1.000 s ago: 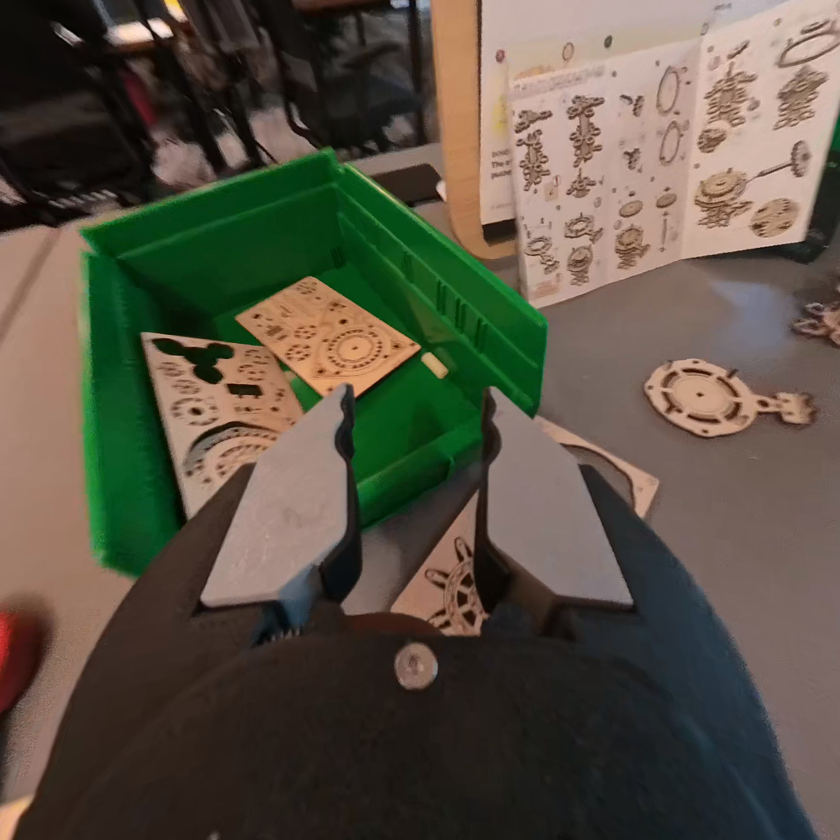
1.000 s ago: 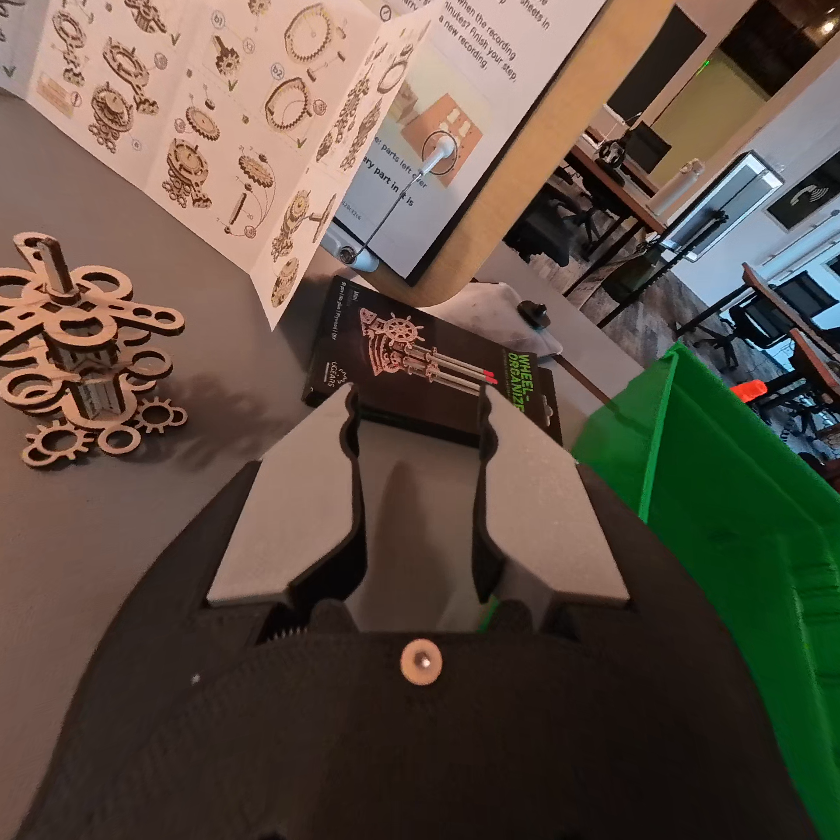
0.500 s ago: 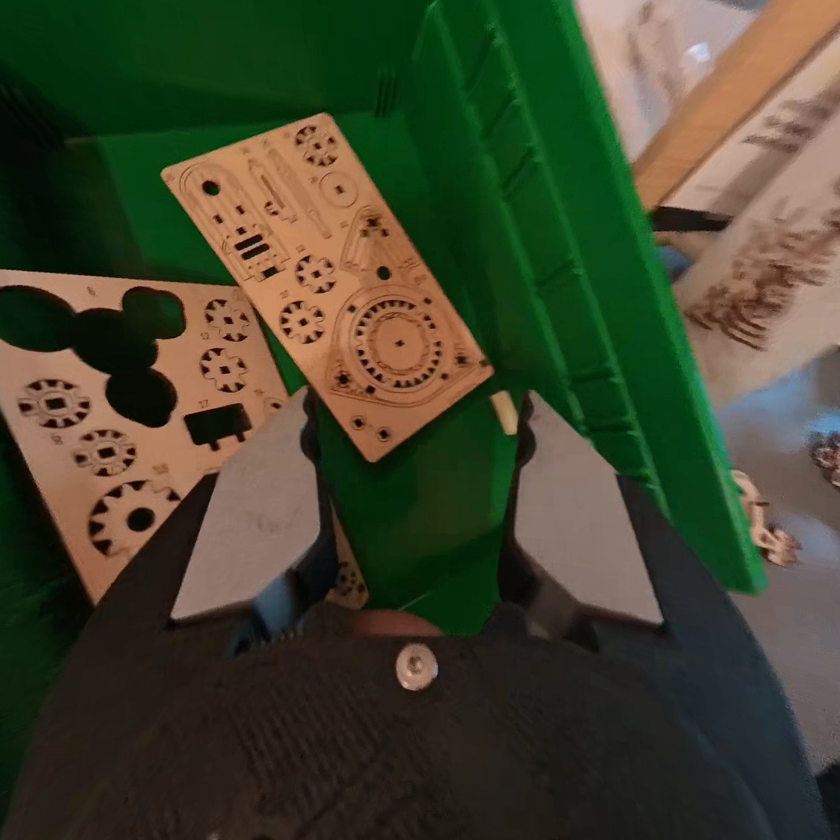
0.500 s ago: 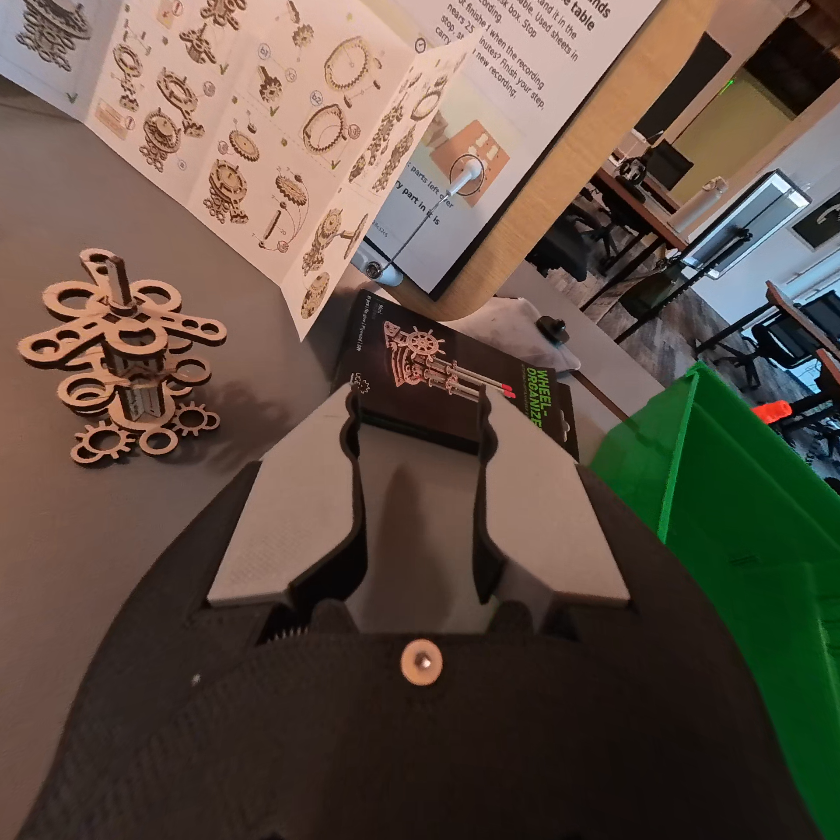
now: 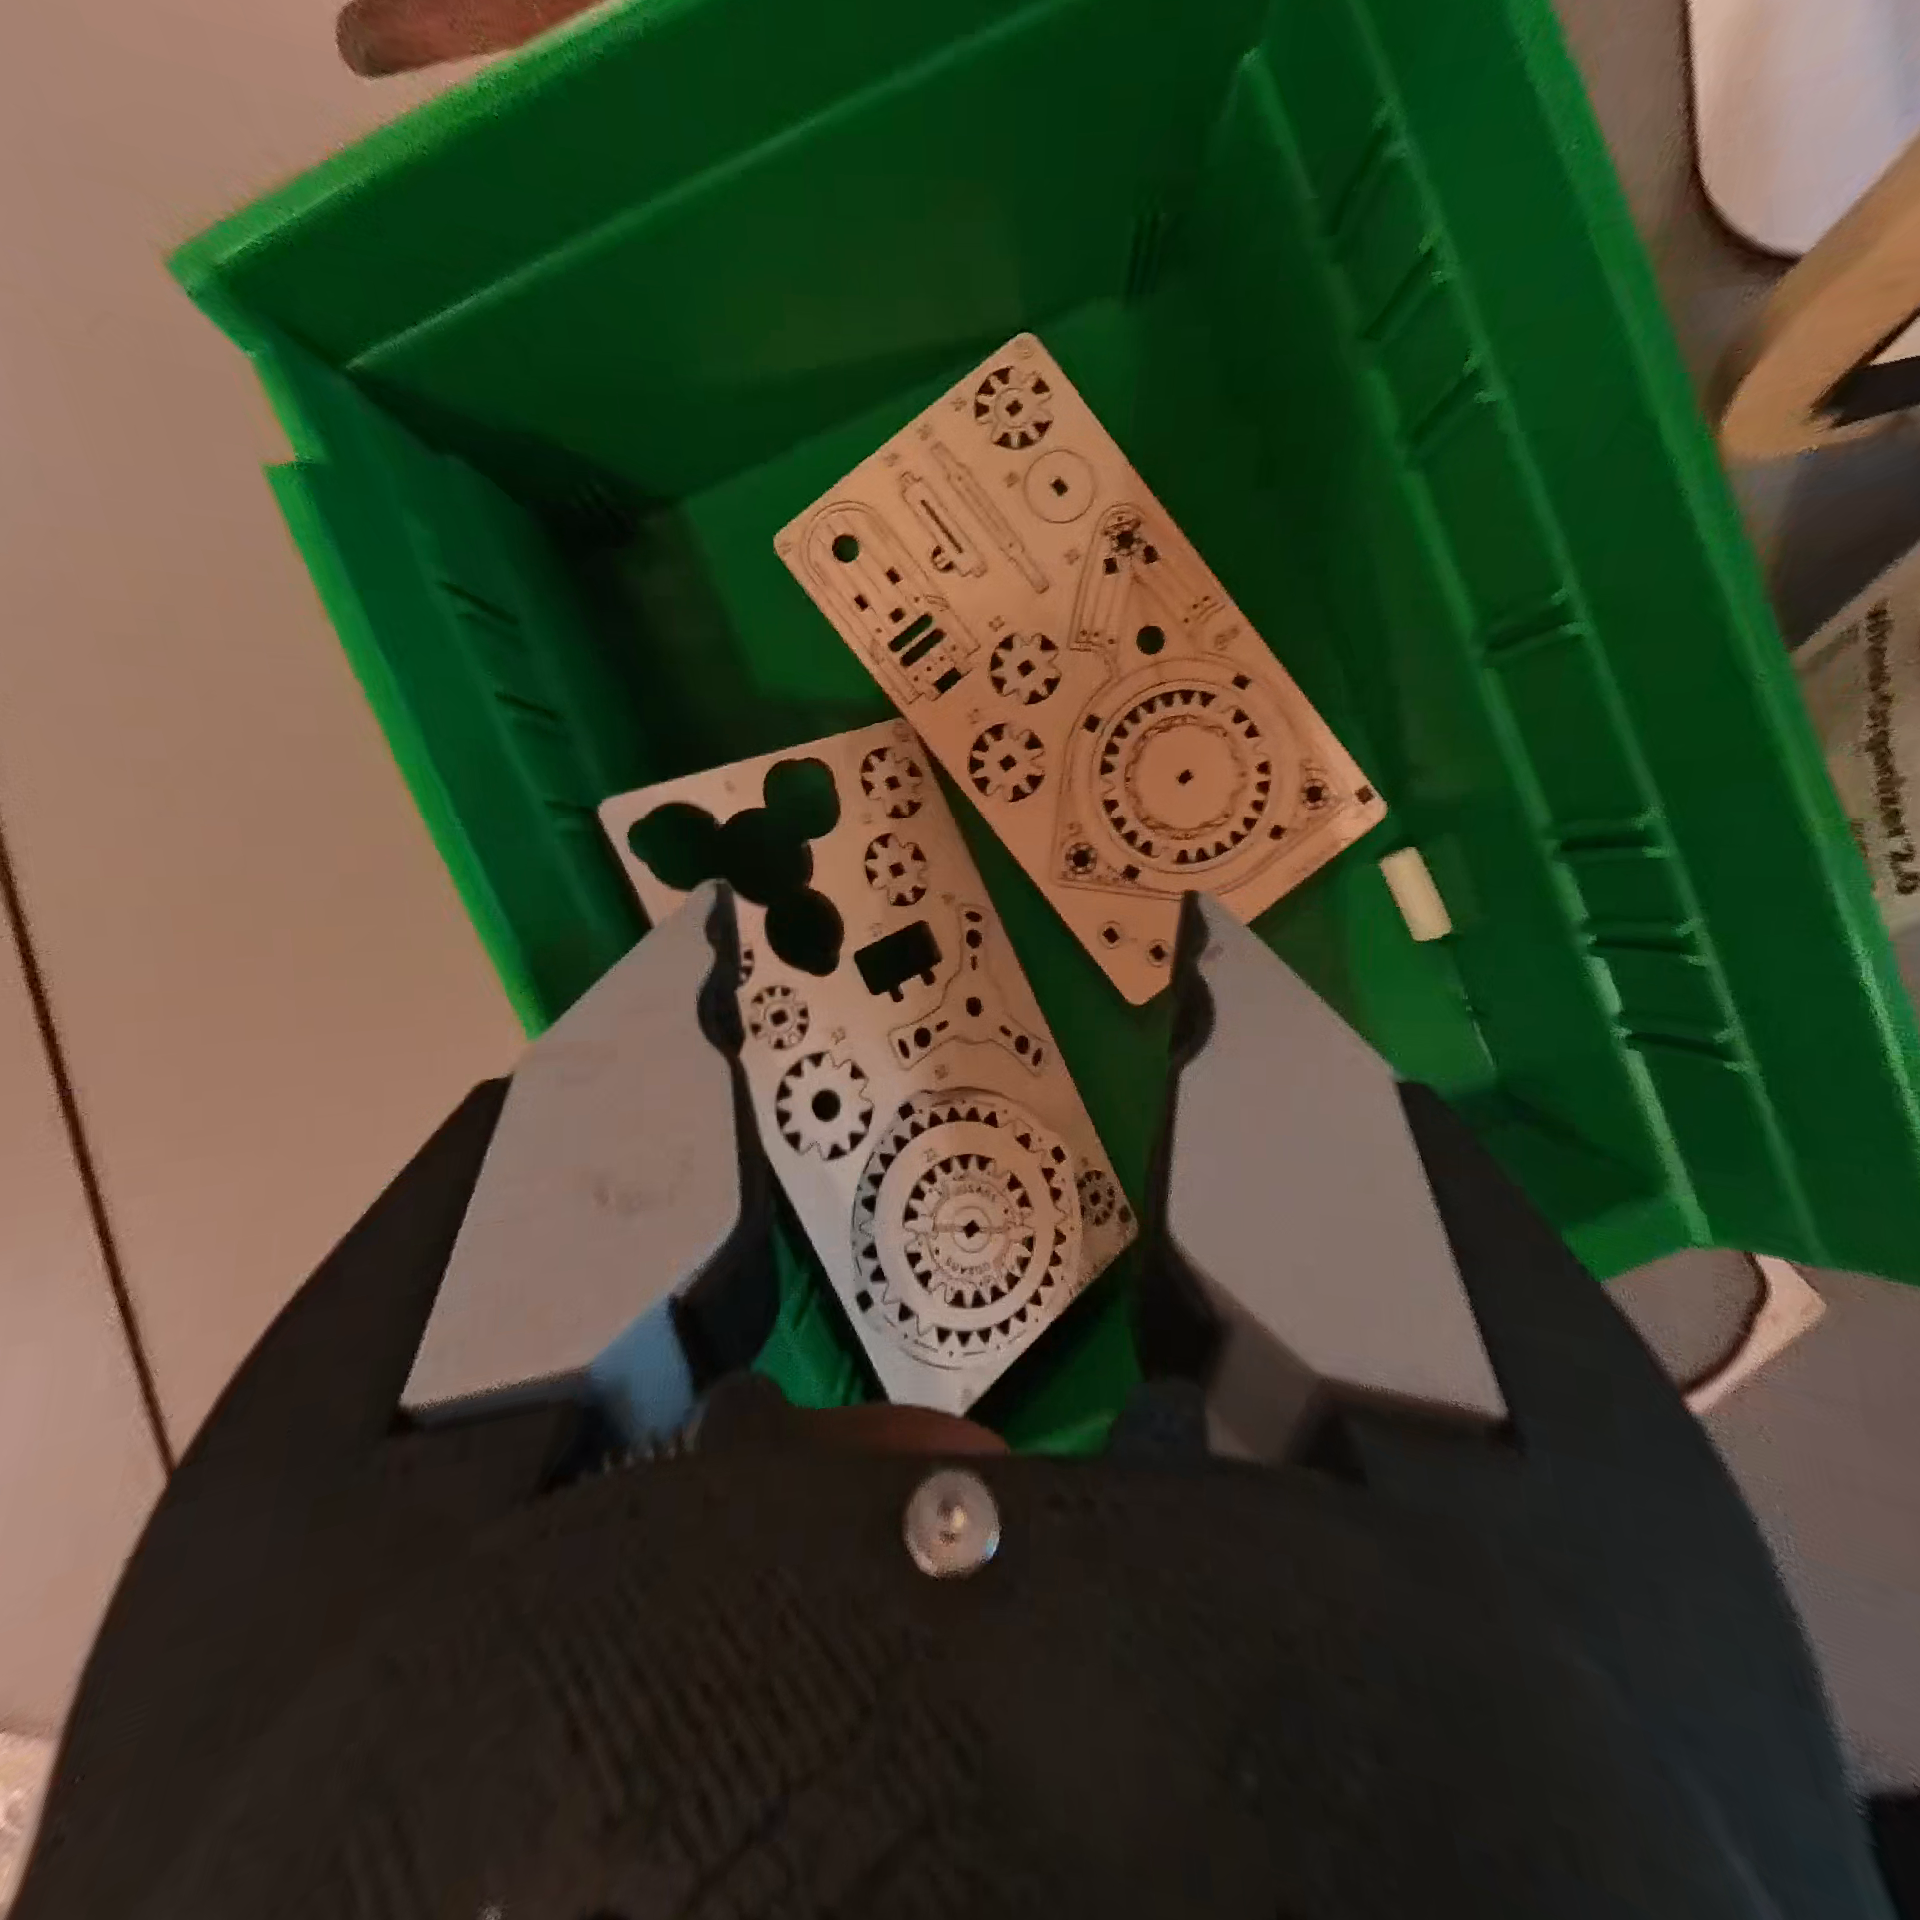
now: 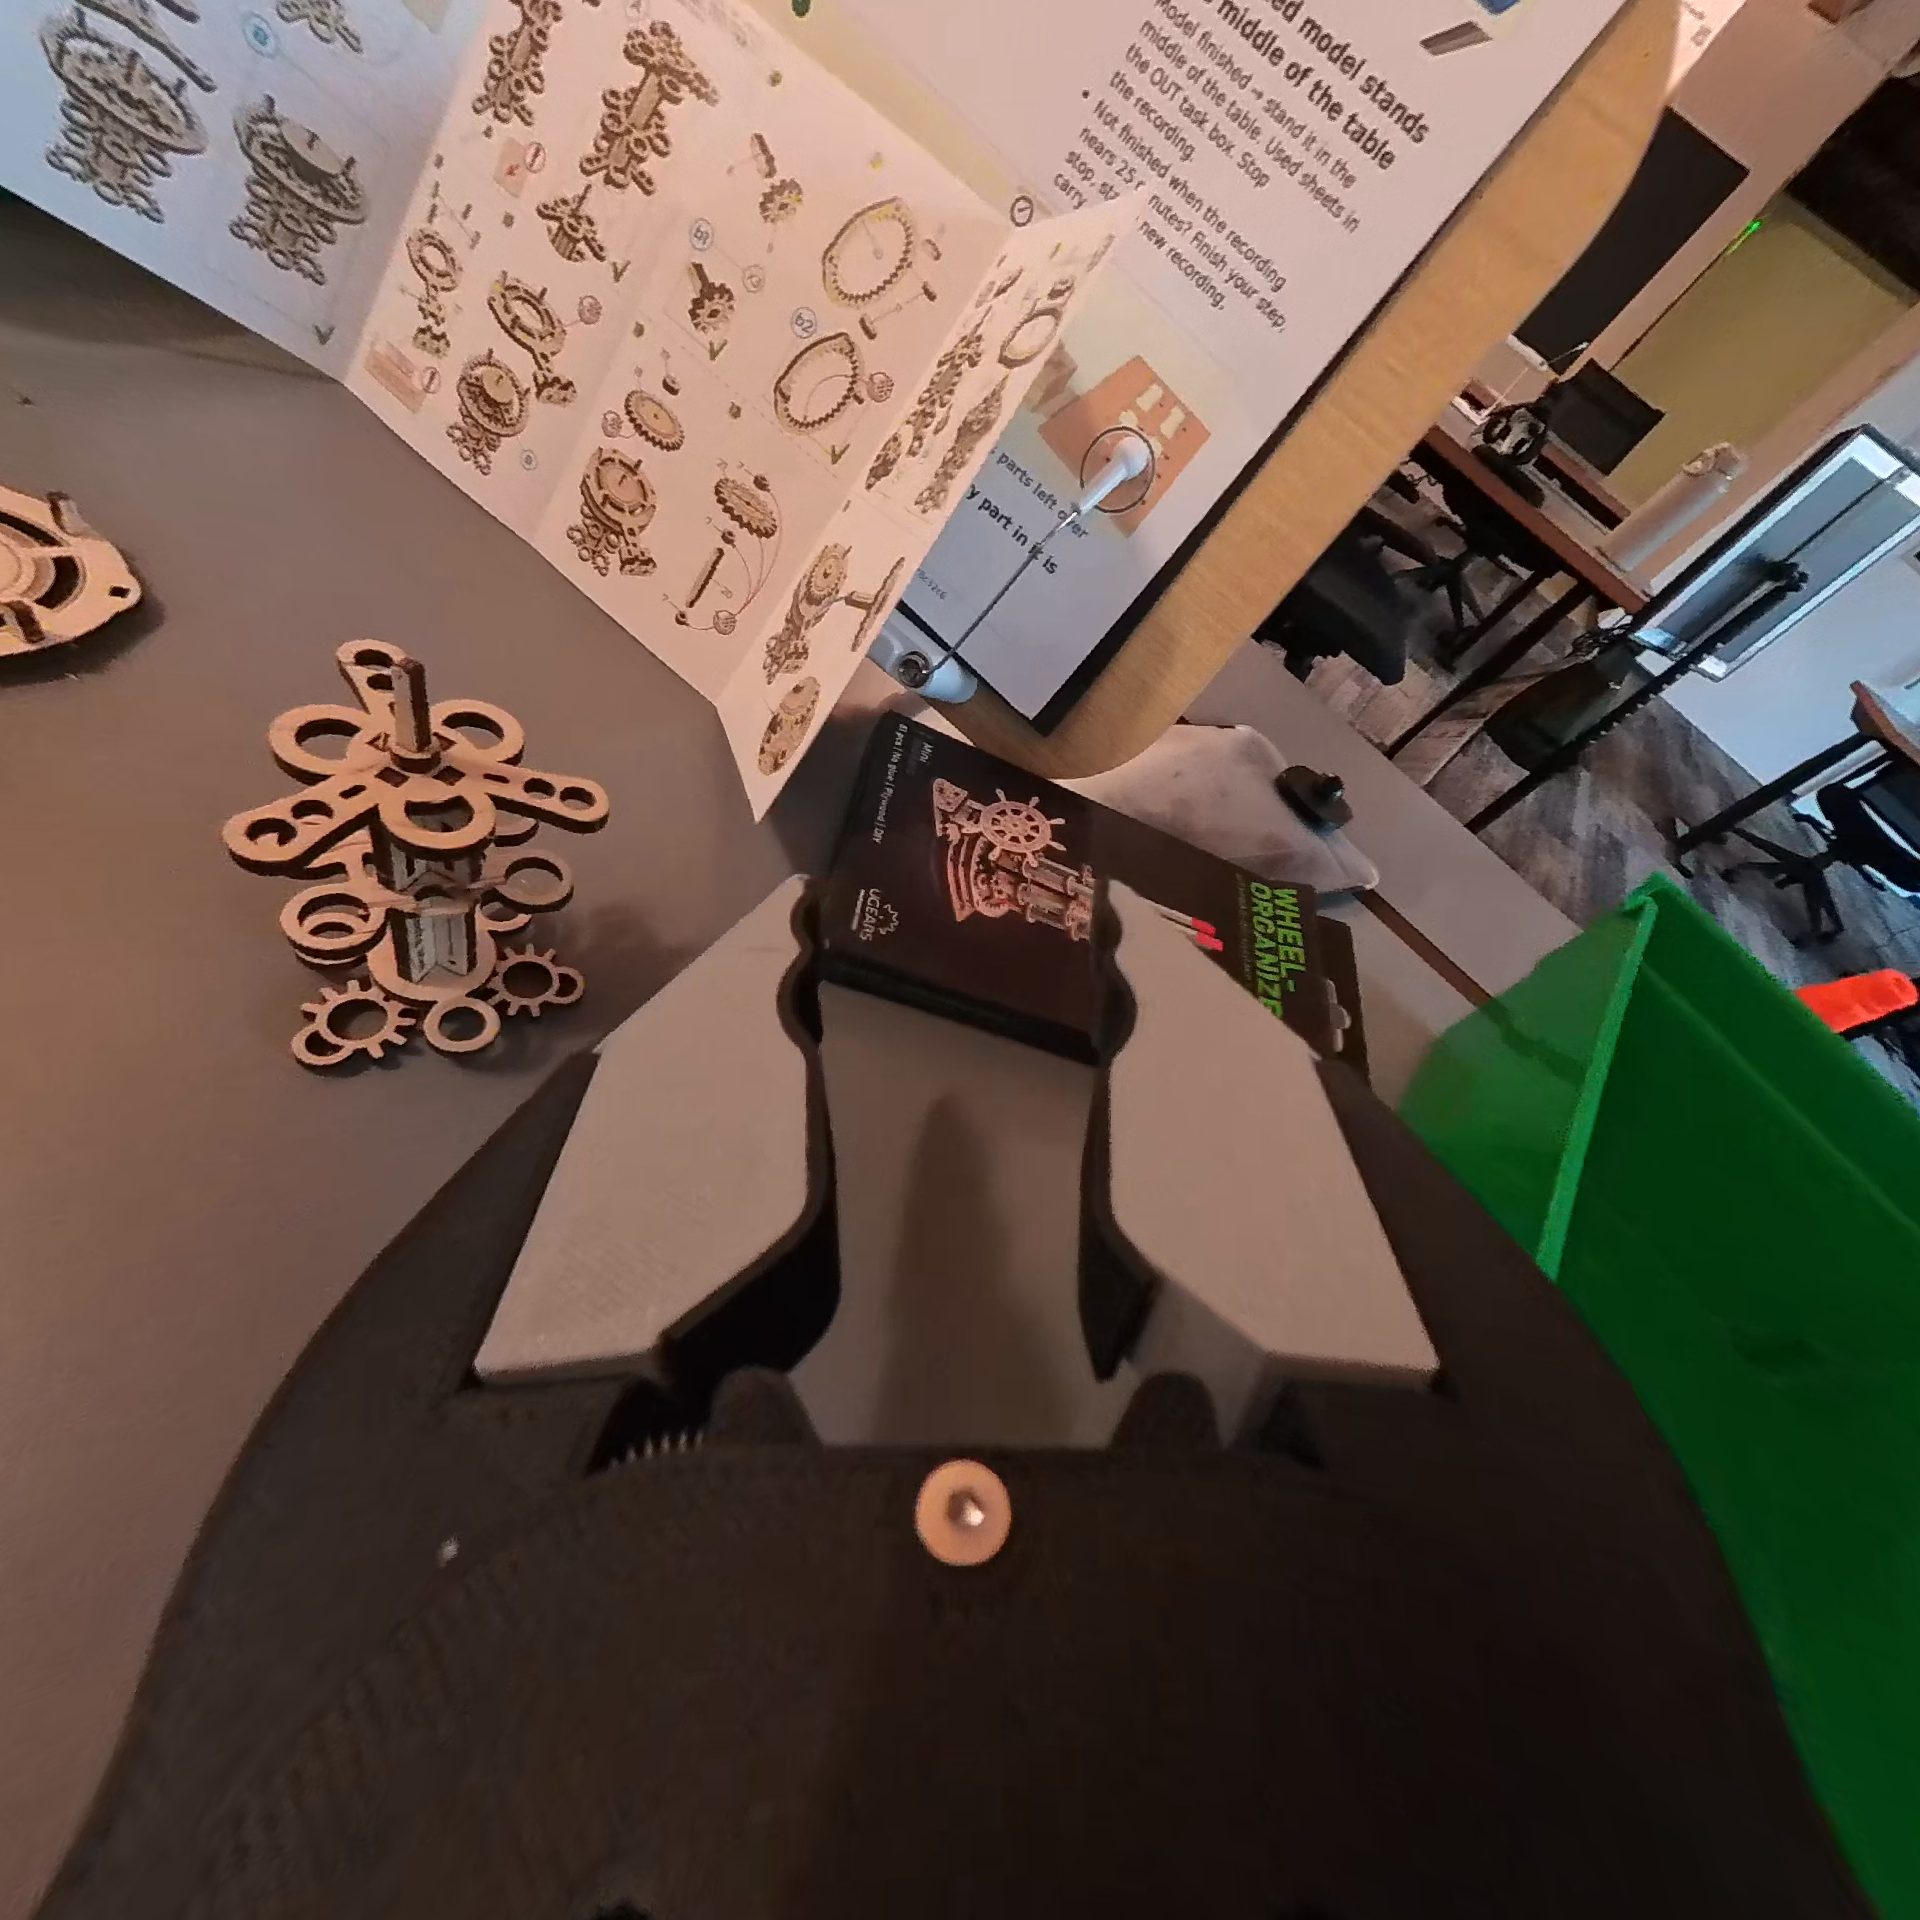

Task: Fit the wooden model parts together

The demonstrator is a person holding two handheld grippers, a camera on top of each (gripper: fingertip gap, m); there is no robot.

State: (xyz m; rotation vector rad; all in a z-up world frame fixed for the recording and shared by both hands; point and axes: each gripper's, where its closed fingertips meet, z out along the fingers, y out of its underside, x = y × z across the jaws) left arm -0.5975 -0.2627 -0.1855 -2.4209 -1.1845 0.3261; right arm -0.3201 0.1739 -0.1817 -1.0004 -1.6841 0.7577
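Observation:
In the left wrist view, a green bin (image 5: pixel 1558 582) holds two laser-cut wooden part sheets. The nearer sheet (image 5: pixel 935 1101), with some parts punched out, lies between my fingers. The farther sheet (image 5: pixel 1101 665) looks whole. My left gripper (image 5: pixel 951 914) is open and empty above the bin, pointing down at the nearer sheet. In the right wrist view, a partly built wooden model (image 6: pixel 416 862) stands on the grey table (image 6: pixel 208 1195) to the left. My right gripper (image 6: pixel 951 914) is open and empty above the table.
A small white piece (image 5: pixel 1415 906) lies in the bin by its right wall. A folded instruction sheet (image 6: pixel 644 343) stands against a board. A black kit box (image 6: pixel 1049 894) lies ahead of the right gripper. Another wooden part (image 6: pixel 52 582) lies far left. A green bin (image 6: pixel 1714 1247) stands at right. Spacing between my two grippers at the tips: around 50 centimeters.
My left gripper has moved from beside the bin to over it and now looks down at the nearer sheet, jaws wider. My right gripper has drifted a little; the model shifted right in its view.

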